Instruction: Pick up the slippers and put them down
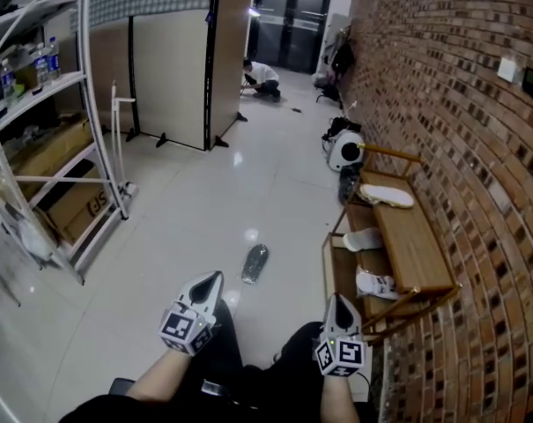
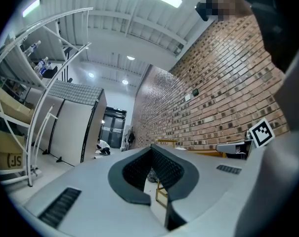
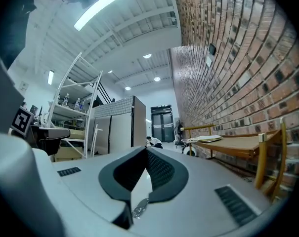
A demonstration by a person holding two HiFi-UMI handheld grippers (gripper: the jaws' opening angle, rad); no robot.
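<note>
Left tool [image 1: 217, 277], right tool [image 1: 338, 299] closed, empty; dark slipper [image 1: 255, 263] lies ahead, between them.

Head view high, steeply down, both gripper views low and level — all share brick wall [image 1: 442, 104].

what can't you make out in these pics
Head view: wooden rack, its top board covers part of the lower shelf, so more slippers could sit there unseen.
Head view: crouching person, too small to tell what they do.
Head view: dark slipper on the floor, too small to tell which side faces up.
</note>
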